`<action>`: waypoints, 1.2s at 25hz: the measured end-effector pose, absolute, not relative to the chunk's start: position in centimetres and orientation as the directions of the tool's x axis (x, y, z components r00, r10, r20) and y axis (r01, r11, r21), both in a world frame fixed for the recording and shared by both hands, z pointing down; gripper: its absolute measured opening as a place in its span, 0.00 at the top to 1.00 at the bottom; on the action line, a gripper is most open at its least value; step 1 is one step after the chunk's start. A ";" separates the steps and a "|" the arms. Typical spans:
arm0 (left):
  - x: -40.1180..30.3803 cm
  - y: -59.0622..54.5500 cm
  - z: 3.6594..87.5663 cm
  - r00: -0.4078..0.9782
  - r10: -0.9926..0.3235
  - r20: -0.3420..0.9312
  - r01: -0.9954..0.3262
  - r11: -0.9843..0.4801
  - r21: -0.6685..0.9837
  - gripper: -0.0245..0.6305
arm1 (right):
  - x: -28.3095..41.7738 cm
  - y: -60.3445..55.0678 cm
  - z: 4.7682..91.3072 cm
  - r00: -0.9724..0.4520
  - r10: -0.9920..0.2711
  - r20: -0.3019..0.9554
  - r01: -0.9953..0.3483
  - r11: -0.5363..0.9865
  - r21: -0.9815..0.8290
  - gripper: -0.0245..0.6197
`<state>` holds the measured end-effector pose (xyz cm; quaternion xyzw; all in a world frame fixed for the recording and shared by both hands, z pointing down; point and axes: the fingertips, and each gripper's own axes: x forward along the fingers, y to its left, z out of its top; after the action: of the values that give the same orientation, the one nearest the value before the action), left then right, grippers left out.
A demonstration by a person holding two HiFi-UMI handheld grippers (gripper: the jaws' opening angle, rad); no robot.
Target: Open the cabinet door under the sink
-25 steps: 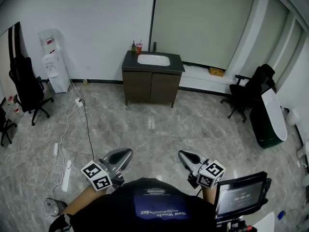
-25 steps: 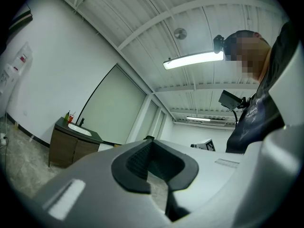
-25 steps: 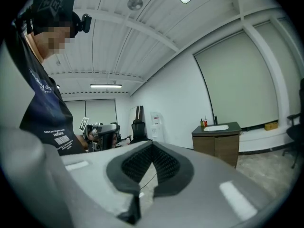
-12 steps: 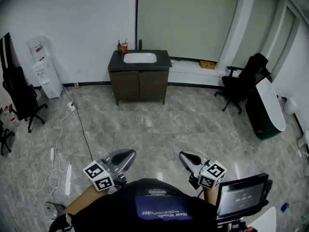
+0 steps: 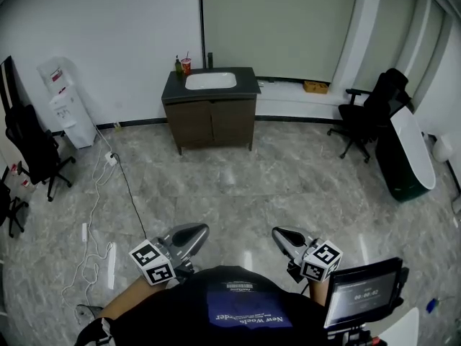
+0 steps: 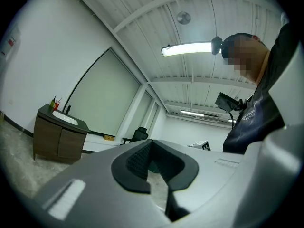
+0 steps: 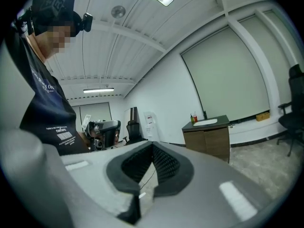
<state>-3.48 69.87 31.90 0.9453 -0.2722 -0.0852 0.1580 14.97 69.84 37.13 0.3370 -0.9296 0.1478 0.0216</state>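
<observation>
Lower left: left gripper, jaws pressed together, nothing between them. Far ahead, slightly left of centre: cabinet under sink, doors flush shut, well apart from both grippers. Lower right: right gripper, jaws likewise together and empty, pointing roughly toward the cabinet.

That looked like an office room, bare and roomy: grey stone floor, white walls, one black swivel chair at the left, another office chair at the right. A water dispenser stood in the corner and a sink cabinet against the far wall. A power strip lay on the tiles, a monitor sat close by, and a strip light glowed overhead.
</observation>
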 end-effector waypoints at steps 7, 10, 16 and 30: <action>-8.6 62.5 30.7 0.840 -0.526 -0.132 -0.453 -0.814 0.365 0.96 | 9.5 62.8 35.0 -0.766 -0.628 0.139 -0.642 0.737 -0.210 0.96; -12.1 58.9 29.9 0.844 -0.518 -0.142 -0.445 -0.822 0.355 0.96 | 6.1 59.5 33.9 -0.761 -0.634 0.137 -0.648 0.738 -0.186 0.96; -17.3 53.6 30.2 0.848 -0.506 -0.156 -0.431 -0.832 0.349 0.96 | 1.2 53.7 33.5 -0.749 -0.643 0.160 -0.663 0.727 -0.180 0.96; -17.7 42.0 32.0 0.793 -0.592 -0.142 -0.509 -0.773 0.379 0.96 | 0.4 41.0 35.4 -0.816 -0.549 0.183 -0.578 0.790 -0.206 0.96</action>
<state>-17.70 42.04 31.97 0.9328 -0.2953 -0.1275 0.1628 0.40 40.97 35.42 0.2982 -0.9443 0.1268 0.0569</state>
